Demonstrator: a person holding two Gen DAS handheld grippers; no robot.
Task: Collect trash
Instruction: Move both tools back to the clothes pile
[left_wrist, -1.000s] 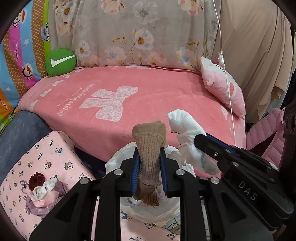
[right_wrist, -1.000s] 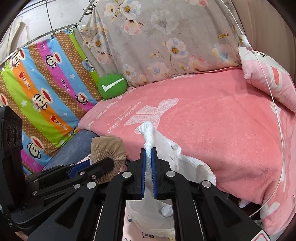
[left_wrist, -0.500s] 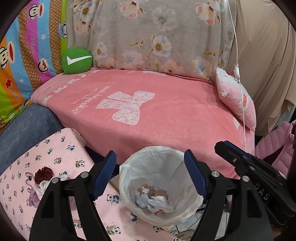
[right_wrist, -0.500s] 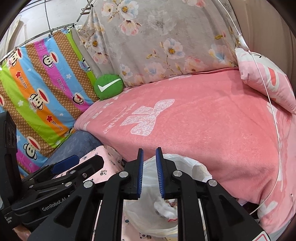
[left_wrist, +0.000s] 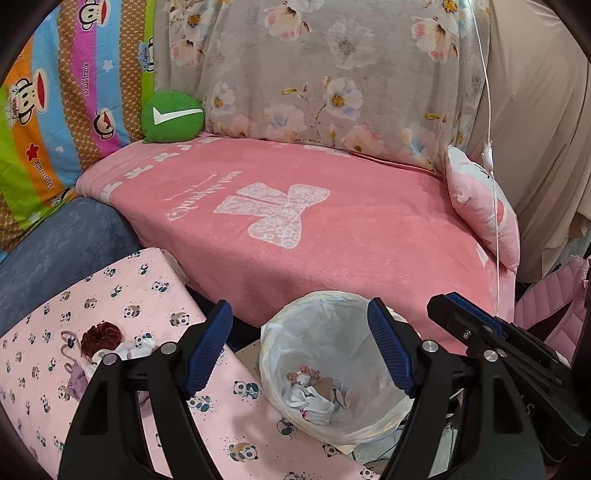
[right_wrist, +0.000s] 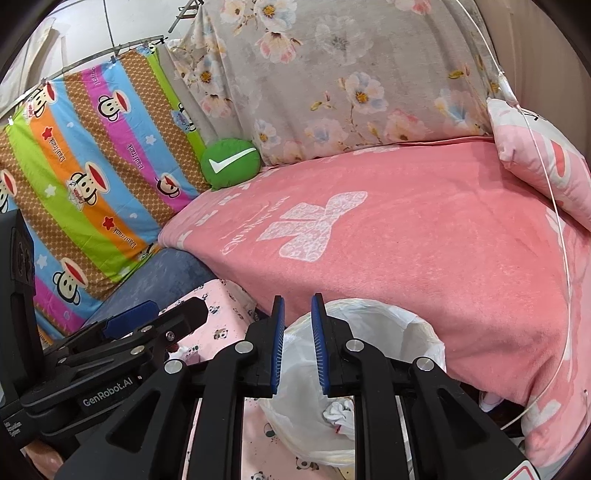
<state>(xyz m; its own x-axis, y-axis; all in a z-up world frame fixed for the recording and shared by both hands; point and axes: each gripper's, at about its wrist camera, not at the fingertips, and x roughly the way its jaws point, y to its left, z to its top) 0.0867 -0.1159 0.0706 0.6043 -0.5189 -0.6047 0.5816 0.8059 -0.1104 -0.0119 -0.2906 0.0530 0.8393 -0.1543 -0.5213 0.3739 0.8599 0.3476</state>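
A bin with a white plastic liner (left_wrist: 317, 297) stands at the foot of the pink bed, with crumpled white and brown trash (left_wrist: 314, 397) at its bottom. My left gripper (left_wrist: 298, 347) hangs over the bin, open wide, with nothing between its blue pads. In the right wrist view the bin liner (right_wrist: 388, 321) lies just beyond my right gripper (right_wrist: 298, 343). Its jaws are opening, a narrow gap apart, with nothing between them. White trash (right_wrist: 338, 410) shows below them. Each gripper appears at the edge of the other's view.
Left of the bin a pink panda-print surface (left_wrist: 122, 295) carries a small pile (left_wrist: 99, 343) of a dark red scrunchie and white and lilac bits. Behind lies the pink blanket (left_wrist: 332, 240) with a green cushion (left_wrist: 171, 118), a pink pillow (left_wrist: 480, 206) and a hanging white cord (left_wrist: 493, 184).
The left gripper let go of a brown sock-like piece and opened wide. The right gripper released a white crumpled piece. Both pieces now lie in the bin. The left view shifted sideways.
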